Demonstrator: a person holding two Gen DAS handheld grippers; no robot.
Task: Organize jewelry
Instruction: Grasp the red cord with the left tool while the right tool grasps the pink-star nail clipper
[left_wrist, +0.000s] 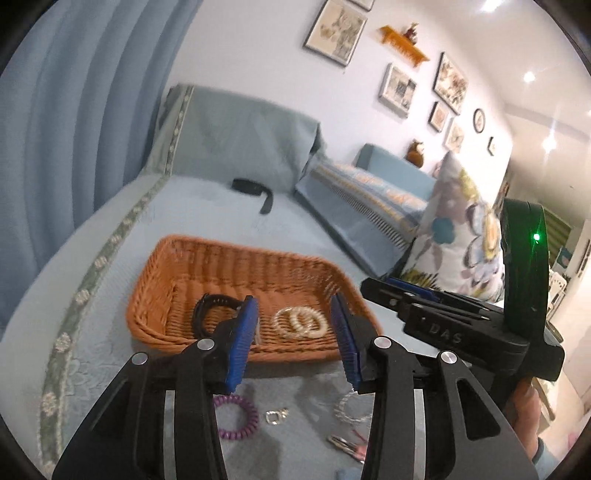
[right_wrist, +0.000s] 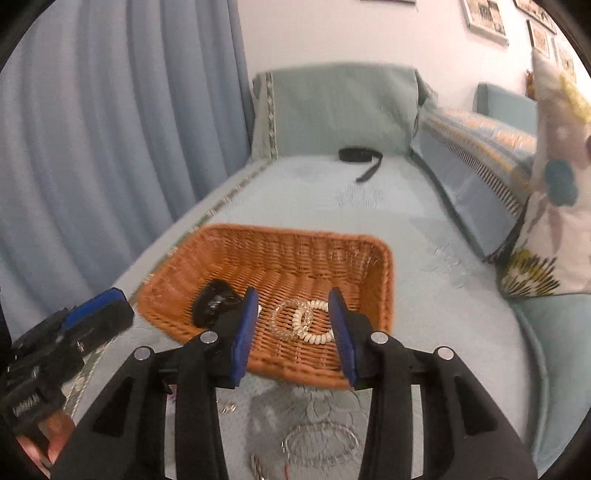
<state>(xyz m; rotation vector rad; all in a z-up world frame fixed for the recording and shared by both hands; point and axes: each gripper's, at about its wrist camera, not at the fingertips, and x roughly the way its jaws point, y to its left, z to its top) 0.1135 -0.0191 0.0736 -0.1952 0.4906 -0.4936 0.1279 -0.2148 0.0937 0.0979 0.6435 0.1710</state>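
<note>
1. Risking a snag: purple coil hair tie (left_wrist: 236, 416), small silver charm (left_wrist: 276, 417) and clear bead bracelet (left_wrist: 349, 408) lie close together on the sofa cover (left_wrist: 110, 354), just short of the wicker basket (left_wrist: 155, 295); easy to pinch fabric or two pieces at once.
2. Risking a tangle: black bracelet (left_wrist: 207, 312) and pearl bracelets (left_wrist: 301, 322) already in the basket, touching.
3. Left hand-held gripper (left_wrist: 295, 334): tilted gently down over the near rim, jaws part open, holding nothing.
4. Right hand-held gripper (right_wrist: 293, 330): pitched steeper, jaws part open, empty; close beside the left, so a collision is possible.
</note>
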